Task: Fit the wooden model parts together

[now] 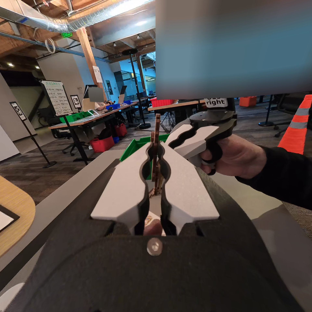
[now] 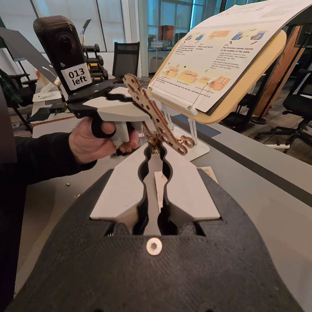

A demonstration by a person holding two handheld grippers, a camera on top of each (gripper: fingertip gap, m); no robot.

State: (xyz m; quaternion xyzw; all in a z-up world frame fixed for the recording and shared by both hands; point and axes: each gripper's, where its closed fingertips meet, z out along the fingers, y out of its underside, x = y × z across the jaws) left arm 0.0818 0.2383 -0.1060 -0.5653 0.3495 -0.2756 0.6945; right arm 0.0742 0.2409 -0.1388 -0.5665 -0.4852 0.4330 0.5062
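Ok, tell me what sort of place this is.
Probably an open-plan office or lab set up for recording tasks. Long work tables carry coloured bins, a whiteboard stands on an easel, and an instruction sheet sits propped on a stand at this table.

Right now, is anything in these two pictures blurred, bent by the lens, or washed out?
Left wrist view: a big smooth patch covers the upper right, added afterwards; the wooden desk corner at left is smeared. Right wrist view: the wide lens bows the instruction sheet; the wooden model stays sharp. No strong glare in either.
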